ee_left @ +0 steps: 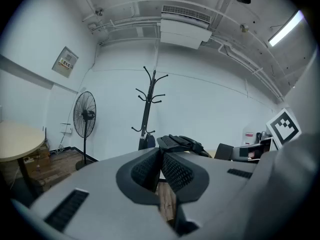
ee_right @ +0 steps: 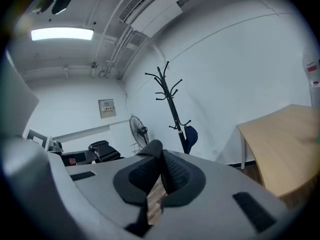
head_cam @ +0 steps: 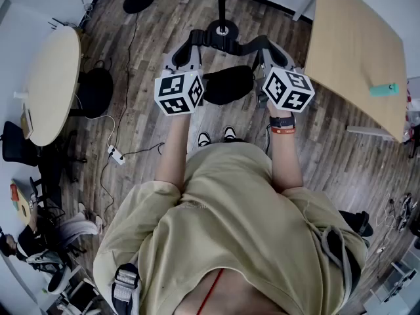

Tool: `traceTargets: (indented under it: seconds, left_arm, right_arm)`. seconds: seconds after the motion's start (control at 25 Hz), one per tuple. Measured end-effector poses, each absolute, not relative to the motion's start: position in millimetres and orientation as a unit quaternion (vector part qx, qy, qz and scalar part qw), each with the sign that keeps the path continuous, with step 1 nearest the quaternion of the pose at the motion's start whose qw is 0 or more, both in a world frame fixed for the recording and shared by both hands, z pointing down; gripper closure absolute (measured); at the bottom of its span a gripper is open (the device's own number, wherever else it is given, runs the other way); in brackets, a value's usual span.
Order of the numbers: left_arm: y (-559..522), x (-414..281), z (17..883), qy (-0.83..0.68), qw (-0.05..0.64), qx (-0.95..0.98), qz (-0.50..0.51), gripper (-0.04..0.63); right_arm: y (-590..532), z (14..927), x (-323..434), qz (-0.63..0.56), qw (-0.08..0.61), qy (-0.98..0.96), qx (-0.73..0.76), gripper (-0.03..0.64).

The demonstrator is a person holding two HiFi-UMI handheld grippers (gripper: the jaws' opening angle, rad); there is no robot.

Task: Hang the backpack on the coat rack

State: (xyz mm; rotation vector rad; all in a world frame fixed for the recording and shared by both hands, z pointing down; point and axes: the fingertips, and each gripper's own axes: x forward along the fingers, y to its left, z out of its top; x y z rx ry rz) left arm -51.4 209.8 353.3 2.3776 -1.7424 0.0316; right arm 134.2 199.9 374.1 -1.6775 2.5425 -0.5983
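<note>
Head view and both gripper views, taken indoors over a wooden floor (head_cam: 151, 117). A pale rectangular table (head_cam: 354, 51) lies at 2 o'clock from the person (head_cam: 230, 215) and a round table (head_cam: 52, 84) at 9 o'clock. The coat rack (ee_right: 170, 101) stands at 12 o'clock, well ahead of both grippers, and a pedestal fan (ee_left: 84, 115) stands at 11 o'clock. The left gripper (ee_left: 161, 152) and the right gripper (ee_right: 161, 147) are held side by side and nearly level, aimed toward the rack. The jaws of each are clenched pad against pad with nothing between them, and only floor shows through the gap below. The backpack (ee_right: 190, 134), a small dark blue bag, hangs from a low hook at 3 o'clock of the pole, clear of the floor and apart from both grippers. In the head view a dark rounded shape (head_cam: 228, 84) sits between the two grippers; whether it is an object or a shadow cannot be told. Judged from this arrangement, the hanging appears complete: the bag is on the rack and both grippers are empty. Nothing remains except, perhaps, stepping away.
</note>
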Motion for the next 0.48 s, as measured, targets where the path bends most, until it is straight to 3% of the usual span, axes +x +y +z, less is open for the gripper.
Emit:
traceTargets:
  seconds: [0.48]
  left_arm:
    - [212.7,-42.6,362.4,-0.587,0.105,0.803,0.019,0.569]
  right_arm:
    - [202.3,380.5,135.9,-0.203,0.018,0.821,-0.533,0.598]
